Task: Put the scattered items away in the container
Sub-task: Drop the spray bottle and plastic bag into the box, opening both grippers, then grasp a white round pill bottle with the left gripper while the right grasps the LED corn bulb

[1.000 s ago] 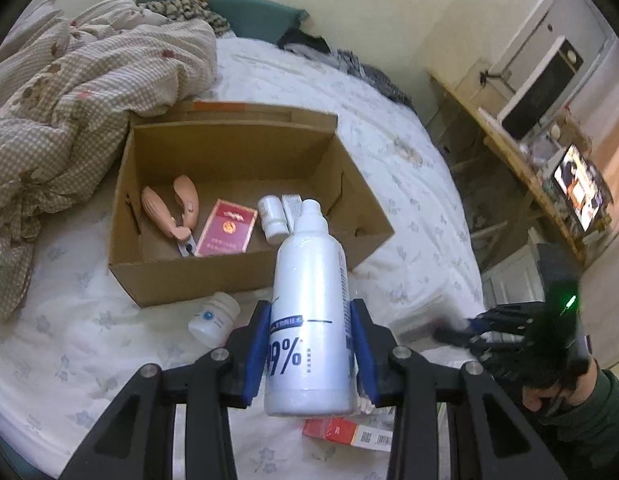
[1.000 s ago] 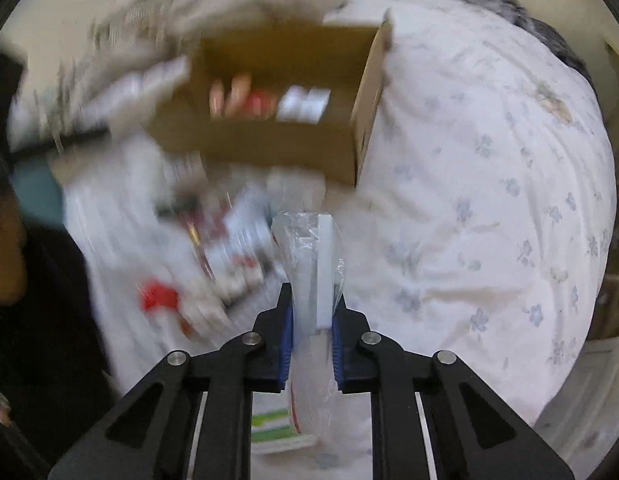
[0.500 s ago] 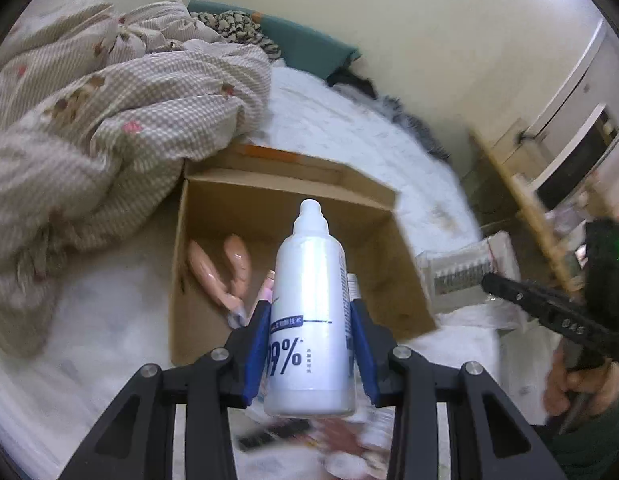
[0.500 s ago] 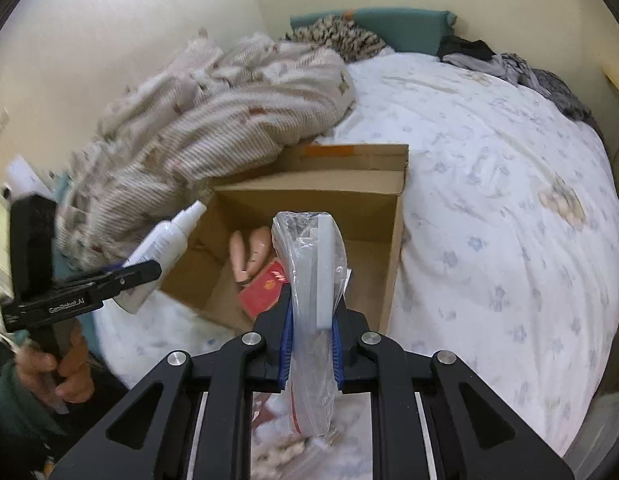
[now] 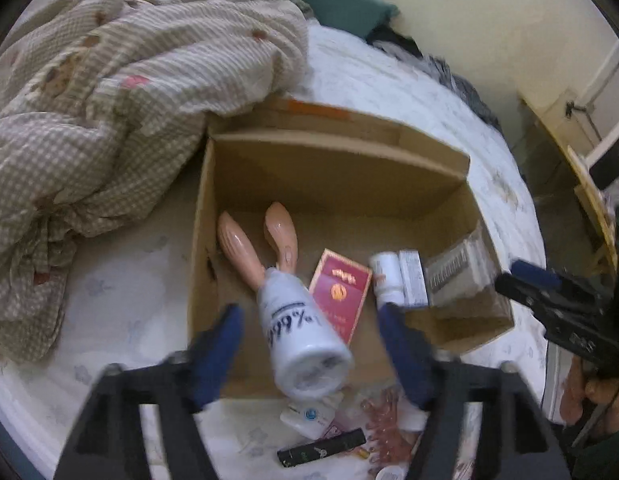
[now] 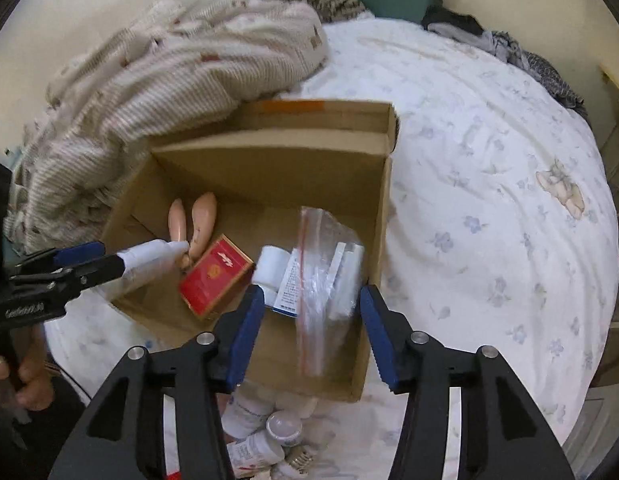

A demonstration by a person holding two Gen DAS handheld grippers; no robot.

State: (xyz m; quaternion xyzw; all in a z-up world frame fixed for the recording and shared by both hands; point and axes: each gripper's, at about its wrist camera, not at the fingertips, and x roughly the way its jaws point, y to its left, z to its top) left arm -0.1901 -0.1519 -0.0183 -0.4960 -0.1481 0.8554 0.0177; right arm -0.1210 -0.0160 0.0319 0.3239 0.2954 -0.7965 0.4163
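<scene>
Dropping bottle (image 5: 301, 332) and bag (image 6: 325, 276) from both wide-spread jaws into the box (image 5: 337, 168), I judge several bed-edge items (image 5: 321, 440) remain.

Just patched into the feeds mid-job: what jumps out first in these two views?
The open cardboard box on the bed, with both grippers wide open at its near edge. A white bottle sits tipped, nozzle-first, between the left gripper fingers, and a clear zip bag hangs between the right gripper fingers. A red packet lies inside.

Bed (image 6: 489, 200) (floral sheet) bearing box (image 6: 373, 216).
</scene>
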